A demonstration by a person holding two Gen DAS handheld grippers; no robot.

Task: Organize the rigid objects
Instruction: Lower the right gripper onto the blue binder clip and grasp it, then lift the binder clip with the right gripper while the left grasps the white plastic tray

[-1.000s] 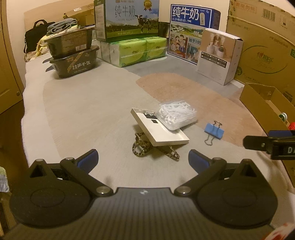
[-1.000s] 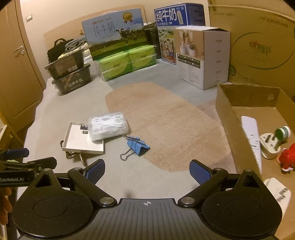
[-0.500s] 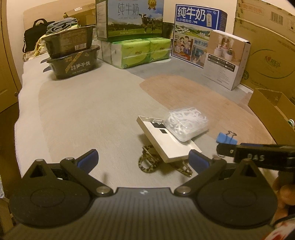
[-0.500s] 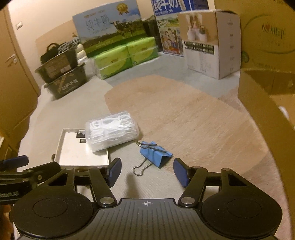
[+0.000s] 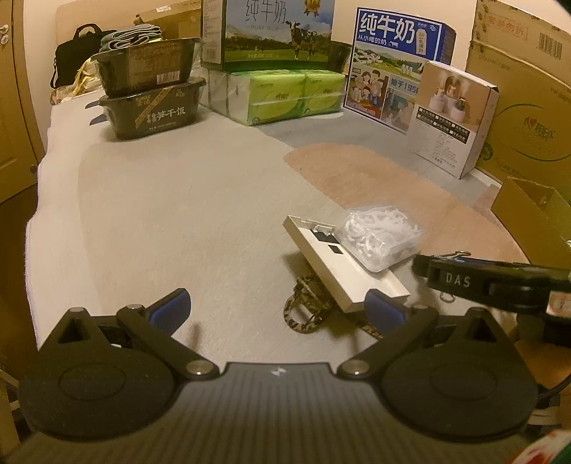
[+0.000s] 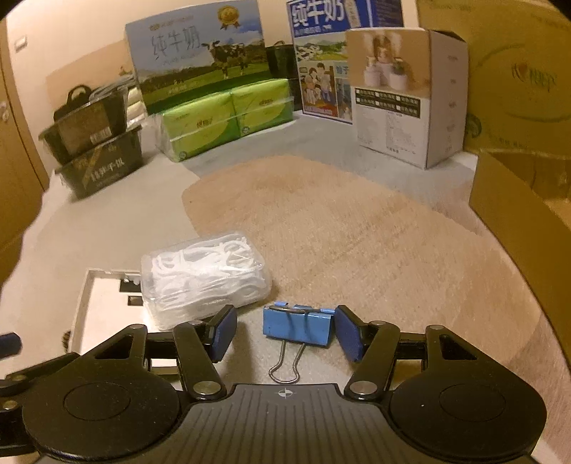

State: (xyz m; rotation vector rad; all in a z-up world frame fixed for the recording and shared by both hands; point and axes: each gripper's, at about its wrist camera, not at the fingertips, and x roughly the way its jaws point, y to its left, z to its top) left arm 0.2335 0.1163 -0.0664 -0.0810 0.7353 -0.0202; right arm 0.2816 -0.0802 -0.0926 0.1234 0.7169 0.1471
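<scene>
A blue binder clip (image 6: pixel 298 324) lies on the mat between the fingers of my right gripper (image 6: pixel 285 332), wire handles toward the camera. The jaws are closing: the right pad (image 6: pixel 348 333) is at the clip's edge, while the left pad (image 6: pixel 223 332) stands a little off it. Left of the clip, a clear box of white floss picks (image 6: pixel 203 278) rests on a flat white box (image 6: pixel 107 299). My left gripper (image 5: pixel 276 310) hangs wide open before the white box (image 5: pixel 342 267) and a leopard-print strap (image 5: pixel 307 314), holding nothing. The right gripper's black finger (image 5: pixel 481 278) hides most of the clip there.
An open cardboard box (image 6: pixel 517 221) stands at the right edge of the mat. Along the back are milk cartons (image 5: pixel 278 32), green tissue packs (image 5: pixel 285 96), stacked black trays (image 5: pixel 150 89), a white box (image 5: pixel 453 117) and large cartons (image 5: pixel 524 89). A wooden door (image 5: pixel 14 107) is left.
My right gripper has come down and forward over the blue clip, and its jaws have narrowed around it. In the left wrist view its finger has slid in from the right, covering the clip.
</scene>
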